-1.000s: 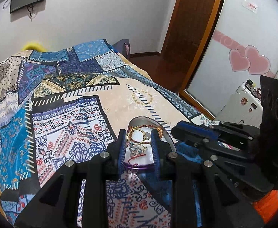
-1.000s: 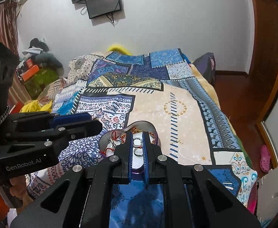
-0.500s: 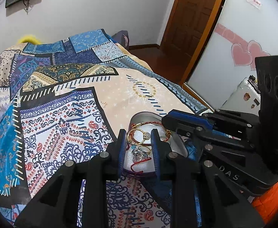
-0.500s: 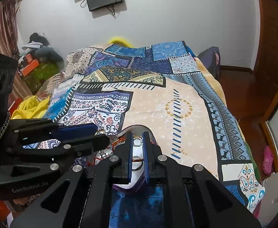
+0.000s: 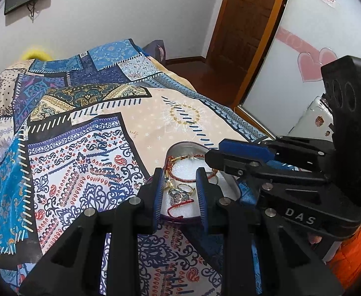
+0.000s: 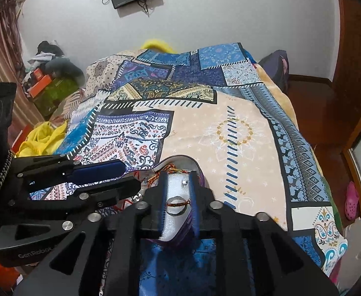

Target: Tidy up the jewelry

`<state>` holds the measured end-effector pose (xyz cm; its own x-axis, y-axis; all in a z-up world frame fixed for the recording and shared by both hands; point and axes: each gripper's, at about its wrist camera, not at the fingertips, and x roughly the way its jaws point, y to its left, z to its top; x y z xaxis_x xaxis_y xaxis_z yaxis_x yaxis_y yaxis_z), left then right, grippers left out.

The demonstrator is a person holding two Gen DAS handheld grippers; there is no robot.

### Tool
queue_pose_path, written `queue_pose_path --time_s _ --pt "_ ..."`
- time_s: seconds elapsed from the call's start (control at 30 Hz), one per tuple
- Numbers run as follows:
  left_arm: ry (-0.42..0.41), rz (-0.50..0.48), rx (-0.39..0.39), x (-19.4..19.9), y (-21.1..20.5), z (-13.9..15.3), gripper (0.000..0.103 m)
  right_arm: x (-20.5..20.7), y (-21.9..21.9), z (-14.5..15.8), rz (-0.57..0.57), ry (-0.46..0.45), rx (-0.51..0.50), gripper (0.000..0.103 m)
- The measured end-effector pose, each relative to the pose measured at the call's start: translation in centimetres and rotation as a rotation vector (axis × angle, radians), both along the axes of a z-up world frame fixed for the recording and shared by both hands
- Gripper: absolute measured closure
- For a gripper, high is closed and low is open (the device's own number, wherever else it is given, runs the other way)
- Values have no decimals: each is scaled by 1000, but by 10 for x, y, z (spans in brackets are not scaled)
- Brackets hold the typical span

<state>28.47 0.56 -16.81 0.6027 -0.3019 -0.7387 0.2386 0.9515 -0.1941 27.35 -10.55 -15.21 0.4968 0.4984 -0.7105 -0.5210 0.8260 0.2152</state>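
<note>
On the left of the scene a patchwork bedspread (image 5: 86,148) is spread over the bed, and on its near part a heart-shaped metal tin (image 5: 180,148) with a white foam lining is set. The jewelry is gathered inside it: a red thread bracelet (image 5: 180,203), a gold bangle (image 5: 178,159) and some silver rings (image 5: 179,192) are seen lying loosely tangled on the foam.

The left gripper (image 5: 179,192) is held low over the near end of the tin with its fingers (image 5: 158,197) moderately apart and nothing between them; the rings and red thread are framed in the gap.

Further right, the right gripper (image 6: 178,202) is poised over the same tin (image 6: 180,159), its fingers (image 6: 195,197) parted rather narrowly around a silver ring (image 6: 176,206) wound with red-brown thread. Whether the pads actually touch the ring cannot be told.

The pieces are judged light, small and slippery: thin metal hoops are likely to skate off flat pads, and the threads are limp and prone to dragging neighbours along. A ring is best pinched across its band, edge on; a bracelet is better taken at a free span, clear of the tangle. The foam is expected to yield under pressure.
</note>
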Motion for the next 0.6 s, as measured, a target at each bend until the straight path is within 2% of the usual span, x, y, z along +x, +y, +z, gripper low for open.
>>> queue_pose_path --time_s 0.33,0.6 --pt "-65 32 20 -26 5 35 77 -20 -6 30 -20 -62 13 81" --pt "-198 93 -5 -71 17 96 77 -57 -16 76 -46 -168 62 81"
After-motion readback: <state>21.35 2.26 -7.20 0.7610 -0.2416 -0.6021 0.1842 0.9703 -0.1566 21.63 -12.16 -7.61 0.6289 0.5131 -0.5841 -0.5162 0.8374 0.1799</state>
